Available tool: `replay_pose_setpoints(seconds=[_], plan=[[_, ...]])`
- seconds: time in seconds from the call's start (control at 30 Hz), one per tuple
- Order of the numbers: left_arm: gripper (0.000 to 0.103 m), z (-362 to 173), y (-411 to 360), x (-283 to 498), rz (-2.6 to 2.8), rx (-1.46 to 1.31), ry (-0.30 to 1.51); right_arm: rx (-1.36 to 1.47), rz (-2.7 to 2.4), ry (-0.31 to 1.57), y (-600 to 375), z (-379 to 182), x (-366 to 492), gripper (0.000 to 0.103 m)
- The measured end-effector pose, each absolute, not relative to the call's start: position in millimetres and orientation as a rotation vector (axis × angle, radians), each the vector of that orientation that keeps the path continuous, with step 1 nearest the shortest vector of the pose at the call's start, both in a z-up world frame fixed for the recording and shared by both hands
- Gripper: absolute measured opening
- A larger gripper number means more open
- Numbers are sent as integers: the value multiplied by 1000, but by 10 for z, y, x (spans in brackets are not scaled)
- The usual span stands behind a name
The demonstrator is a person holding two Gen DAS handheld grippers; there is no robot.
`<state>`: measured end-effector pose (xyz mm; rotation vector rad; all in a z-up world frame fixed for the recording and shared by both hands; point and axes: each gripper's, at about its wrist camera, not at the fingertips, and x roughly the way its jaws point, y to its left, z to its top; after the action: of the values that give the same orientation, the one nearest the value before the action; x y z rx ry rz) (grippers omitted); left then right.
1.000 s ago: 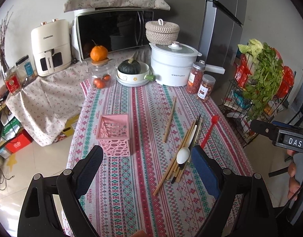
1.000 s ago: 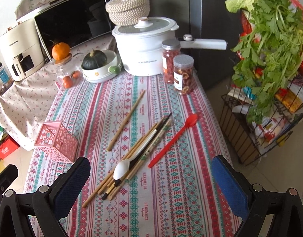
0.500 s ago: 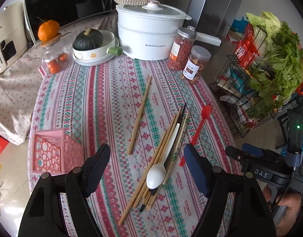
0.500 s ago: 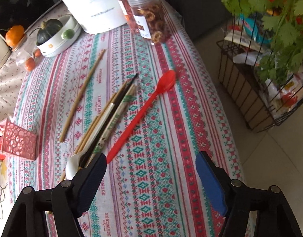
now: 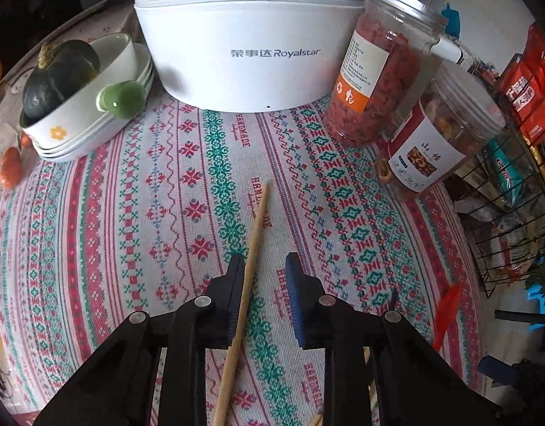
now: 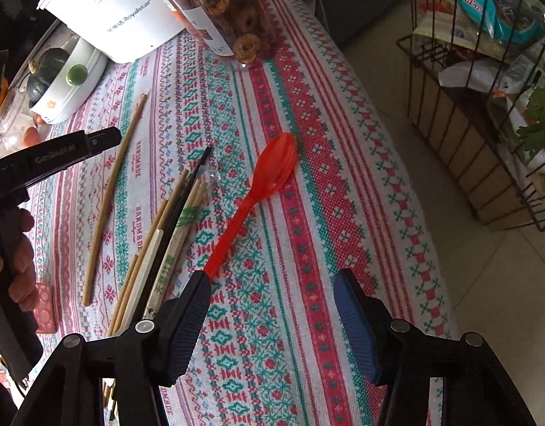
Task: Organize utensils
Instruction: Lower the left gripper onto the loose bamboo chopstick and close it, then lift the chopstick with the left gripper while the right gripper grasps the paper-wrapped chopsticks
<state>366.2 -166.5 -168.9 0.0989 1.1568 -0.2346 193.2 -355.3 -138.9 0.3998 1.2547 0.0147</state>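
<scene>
A single wooden chopstick (image 5: 253, 248) lies on the patterned tablecloth and runs between the fingers of my left gripper (image 5: 263, 266); the jaws stand partly closed around it, with a gap on its right side. The chopstick also shows in the right wrist view (image 6: 112, 191). My right gripper (image 6: 272, 294) is open and low over the table; the handle end of a red plastic spoon (image 6: 269, 177) lies beside its left finger (image 6: 187, 316). A bundle of chopsticks and a white spoon handle (image 6: 162, 241) lies left of the red spoon. A corner of the pink basket (image 6: 45, 307) shows at far left.
A white Royalstar pot (image 5: 251, 35) stands at the back, with two clear jars (image 5: 375, 81) to its right. A bowl stack with a dark squash (image 5: 59, 74) sits at back left. A wire rack of packets (image 6: 485, 71) stands off the table's right edge.
Both grippers have dropped low to the table. The left moved forward over the lone chopstick and its jaws narrowed around it. The right moved down towards the red spoon's handle.
</scene>
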Motion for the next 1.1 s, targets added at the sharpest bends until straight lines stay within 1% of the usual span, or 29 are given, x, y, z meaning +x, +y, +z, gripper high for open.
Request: replay_pose_setpoints(seconds=[0.17,0.23,0.27,0.3,0.47,0.57,0.67,0.73,0.77,0.8,0.83,0.9,1.1], plan=[[23,-1830,-1680,3849,-179,108,1163,409,10,1275,-3583,-1491,1982,63],[16,-1842,-1667,3885,-168,110,1165,411,3,1276,-3587,-1513,2002,63],[8,-1847,-1650,3886,-165,112,1165,412,0,1275,-3588,-1521,2016,63],[7,-1847,-1630,3885,-169,117,1166,414,-4,1273,-3586,-1530,2032,63],[5,-1823,-1520,3640,-189,133,1162,415,-4,1278,-3524,-1577,2093,62],[5,-1722,-1433,3466,-199,130,1147,425,20,1284,-3432,-1572,2103,60],[5,-1496,-1359,3252,-228,113,1112,441,46,1282,-3361,-1565,2108,55],[5,-1298,-1321,3065,-269,101,1079,458,75,1275,-3313,-1555,2117,46],[5,-1190,-1302,2961,-286,103,1056,476,96,1273,-3285,-1561,2132,37],[5,-1043,-1272,2778,-301,110,1034,496,117,1270,-3254,-1561,2142,32],[5,-945,-1247,2668,-315,111,1014,509,136,1267,-3214,-1559,2153,30],[5,-773,-1168,2495,-339,107,985,516,163,1259,-3127,-1544,2174,23],[5,-372,-849,1983,-366,57,913,526,144,1270,-2960,-1596,2283,23]])
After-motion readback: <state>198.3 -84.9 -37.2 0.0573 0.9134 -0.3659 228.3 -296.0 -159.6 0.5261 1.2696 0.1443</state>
